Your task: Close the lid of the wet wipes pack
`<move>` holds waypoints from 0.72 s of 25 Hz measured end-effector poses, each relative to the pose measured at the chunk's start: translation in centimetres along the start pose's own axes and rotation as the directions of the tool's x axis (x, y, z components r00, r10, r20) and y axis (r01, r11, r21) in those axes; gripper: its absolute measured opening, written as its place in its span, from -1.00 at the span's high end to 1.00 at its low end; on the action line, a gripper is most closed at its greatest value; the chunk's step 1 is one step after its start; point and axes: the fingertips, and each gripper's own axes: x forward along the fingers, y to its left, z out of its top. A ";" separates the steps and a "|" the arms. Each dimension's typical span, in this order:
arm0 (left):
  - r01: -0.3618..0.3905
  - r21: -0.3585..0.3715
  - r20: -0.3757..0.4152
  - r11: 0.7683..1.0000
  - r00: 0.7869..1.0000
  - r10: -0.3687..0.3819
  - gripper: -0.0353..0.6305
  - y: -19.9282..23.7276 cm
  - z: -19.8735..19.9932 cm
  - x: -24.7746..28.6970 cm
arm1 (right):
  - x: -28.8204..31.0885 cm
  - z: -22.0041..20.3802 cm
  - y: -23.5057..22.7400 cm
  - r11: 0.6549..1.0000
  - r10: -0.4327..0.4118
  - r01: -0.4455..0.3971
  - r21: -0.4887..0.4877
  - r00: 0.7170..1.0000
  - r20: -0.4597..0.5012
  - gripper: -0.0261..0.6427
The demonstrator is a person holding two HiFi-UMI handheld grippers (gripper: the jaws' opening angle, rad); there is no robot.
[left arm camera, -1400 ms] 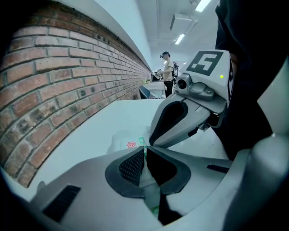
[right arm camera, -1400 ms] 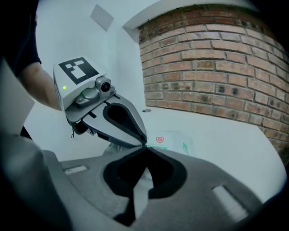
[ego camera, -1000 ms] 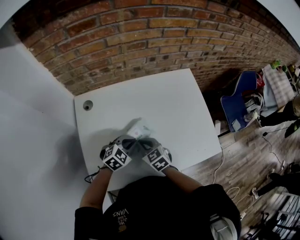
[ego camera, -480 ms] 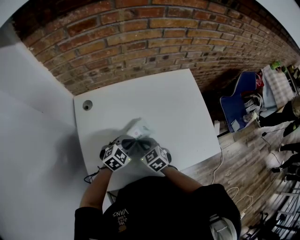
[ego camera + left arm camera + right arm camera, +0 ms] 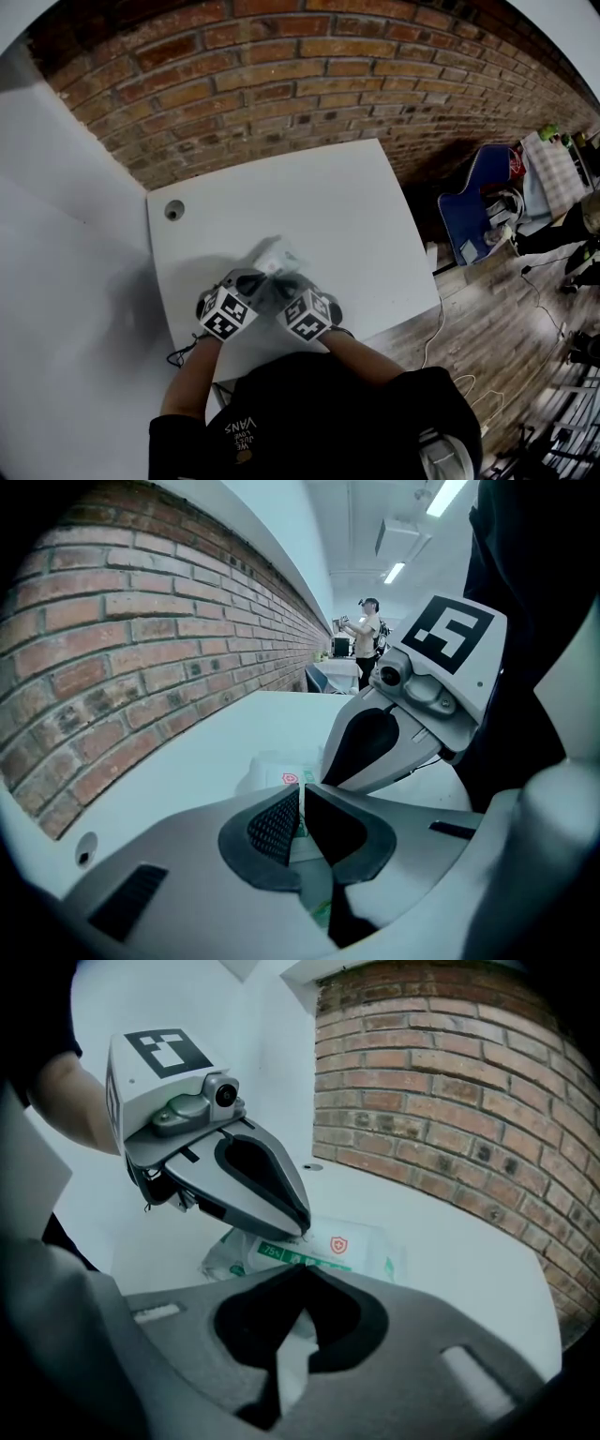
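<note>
White wipes pack (image 5: 349, 1247) lies crosswise, label up, on a table (image 5: 328, 206) by a brick wall (image 5: 281, 75). Left gripper (image 5: 300, 797) and right gripper (image 5: 302, 1275) meet over it, both closed and empty.

the table (image 5: 328, 206) is white and flat. its far side sits against a red brick wall (image 5: 309, 75). a small round hole (image 5: 173, 211) is near the far left corner. it may have a grey cap in it, but it is too small to tell. one pack of wet wipes (image 5: 278, 258), white with some green, lies flat on the table near the front edge.
</note>
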 end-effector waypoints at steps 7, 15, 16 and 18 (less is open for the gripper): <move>-0.020 -0.007 -0.020 1.000 1.000 0.020 0.82 0.4 -0.8 -0.1 | 0.2 0.0 0.0 1.000 0.010 -0.010 0.008 1.000 -0.015 0.92; -0.035 0.000 -0.036 0.999 0.999 0.035 0.82 0.7 -1.1 0.2 | 0.3 0.1 0.0 1.000 0.015 -0.014 0.014 1.000 -0.016 0.92; -0.033 -0.003 -0.034 0.999 0.999 0.033 0.82 0.7 -1.1 0.2 | 0.3 0.1 -0.1 1.000 0.017 -0.016 0.017 1.000 -0.015 0.92; -0.027 -0.011 -0.029 1.000 0.999 0.026 0.82 0.7 -1.1 0.2 | 0.2 0.1 -0.1 0.999 0.020 -0.019 0.031 1.000 -0.006 0.92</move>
